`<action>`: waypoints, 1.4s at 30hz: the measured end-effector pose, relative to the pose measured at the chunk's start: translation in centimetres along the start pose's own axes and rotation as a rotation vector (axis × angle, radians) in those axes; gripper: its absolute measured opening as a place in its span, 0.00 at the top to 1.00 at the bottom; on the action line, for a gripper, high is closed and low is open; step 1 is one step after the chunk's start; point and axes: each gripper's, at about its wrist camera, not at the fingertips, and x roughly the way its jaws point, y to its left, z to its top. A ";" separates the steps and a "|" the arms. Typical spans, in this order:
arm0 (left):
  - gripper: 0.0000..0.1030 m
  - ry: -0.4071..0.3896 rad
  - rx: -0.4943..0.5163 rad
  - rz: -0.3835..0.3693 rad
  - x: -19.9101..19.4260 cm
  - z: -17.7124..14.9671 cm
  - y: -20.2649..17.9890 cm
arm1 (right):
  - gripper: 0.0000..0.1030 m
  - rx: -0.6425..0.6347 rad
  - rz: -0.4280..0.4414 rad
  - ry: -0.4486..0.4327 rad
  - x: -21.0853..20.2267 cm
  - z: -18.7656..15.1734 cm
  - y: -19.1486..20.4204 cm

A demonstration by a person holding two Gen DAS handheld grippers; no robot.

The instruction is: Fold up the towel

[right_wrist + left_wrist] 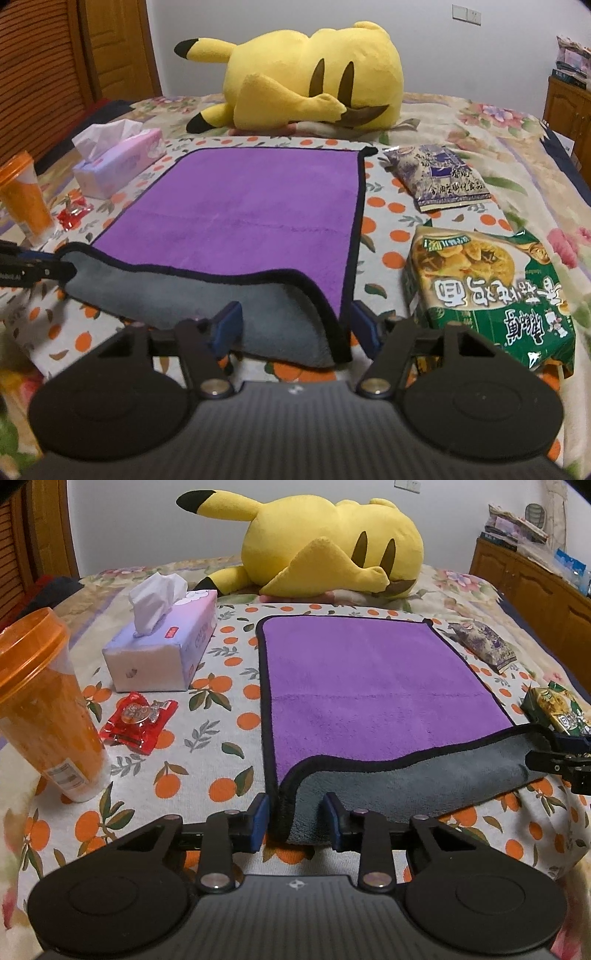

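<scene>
- Chinese characters are printed on the green noodle packet (487, 295); they are seen upside down and are not transcribed.
- Chinese print is also seen on the purple snack packet (439, 177); it is too small to be made out.
- Partial lettering is noted on the side of the tissue box (162, 653); it cannot be read with certainty.
- A white label is seen on the orange cup (48, 709); its text is illegible.
- The towel (369, 675), purple with a grey underside, is spread on the bed (229, 709), with its near edge raised and turned back.
- The left gripper (295, 819) is spread wide, with the near left corner between its jaws.
- The right gripper (295, 325) is likewise wide about the near right corner.
- A red sweet wrapper (138, 720) and a yellow plush toy (325, 546) are noted beside and beyond the towel.
</scene>
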 end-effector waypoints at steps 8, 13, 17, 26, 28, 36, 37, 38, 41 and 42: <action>0.77 0.010 -0.001 -0.009 0.1 -0.1 -0.1 | 0.54 0.008 0.006 0.015 0.3 0.1 -0.4; 0.87 -0.004 0.014 0.000 0.0 -0.1 -0.3 | 0.78 0.000 -0.013 0.013 0.3 0.1 -0.6; 0.90 -0.018 0.017 -0.004 -0.4 0.0 -0.4 | 0.81 -0.007 -0.021 0.009 0.2 0.1 -0.7; 0.92 -0.052 0.030 -0.015 -1.2 0.3 -0.8 | 0.95 -0.033 -0.018 -0.007 0.1 0.2 -0.6; 0.92 -0.061 0.033 -0.014 -1.4 0.3 -0.9 | 0.95 -0.034 -0.018 -0.014 0.0 0.2 -0.6; 0.93 -0.104 0.034 -0.025 -2.4 0.8 -1.1 | 0.96 -0.025 -0.017 -0.057 -0.7 0.6 -0.9; 0.93 -0.109 0.031 -0.026 -2.5 0.9 -1.1 | 0.96 -0.024 -0.016 -0.064 -0.8 0.7 -1.0; 0.93 -0.115 0.028 -0.028 -2.7 0.9 -1.1 | 0.96 -0.024 -0.016 -0.069 -0.9 0.8 -1.0; 0.93 -0.136 0.020 -0.035 -3.1 1.1 -1.1 | 0.96 -0.020 -0.015 -0.084 -1.1 1.0 -1.1; 0.93 -0.144 0.017 -0.036 -3.2 1.2 -1.0 | 0.96 -0.017 -0.016 -0.091 -1.2 1.0 -1.2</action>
